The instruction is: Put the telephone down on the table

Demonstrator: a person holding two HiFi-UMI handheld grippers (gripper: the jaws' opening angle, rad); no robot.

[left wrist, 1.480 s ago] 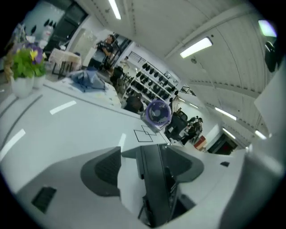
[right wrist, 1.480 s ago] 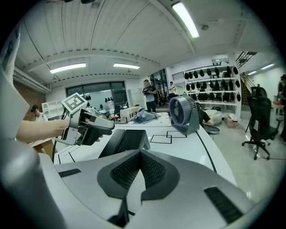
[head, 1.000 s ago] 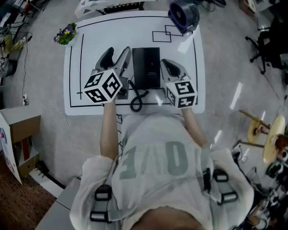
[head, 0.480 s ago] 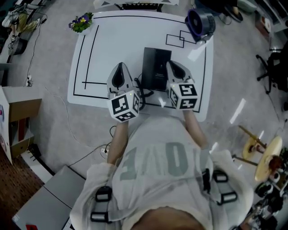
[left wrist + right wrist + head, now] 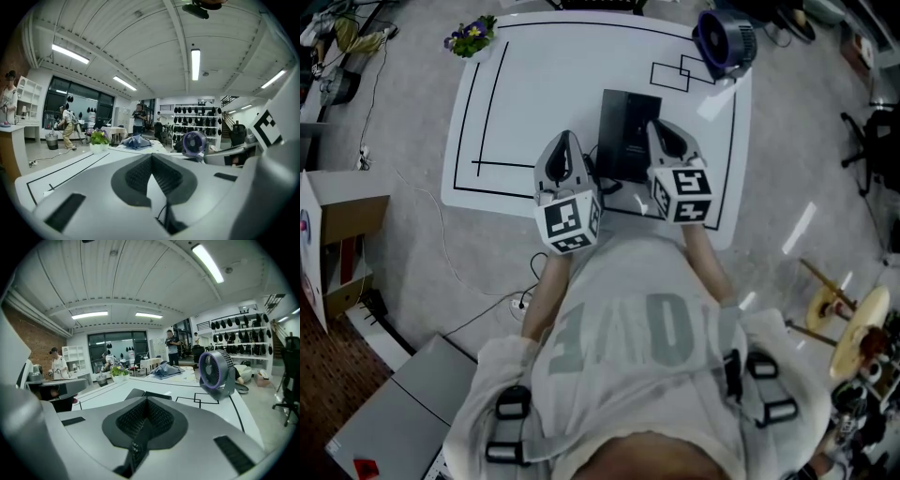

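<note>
After snapping left hand-held gripper (image 5: 566, 142) shut on nothing, parks it at eight o'clock of telephone (image 5: 628, 131), right hand-held gripper (image 5: 660, 131) shut at four. Leaves telephone flat on desk (image 5: 516, 94), likely finishing task.

Right gripper (image 5: 147, 401), jaws together; purple fan (image 5: 214, 370) beyond.

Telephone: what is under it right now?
The telephone lies flat on the white table. Beneath it nothing shows; the right gripper covers its right edge, the left gripper part of its cord.
</note>
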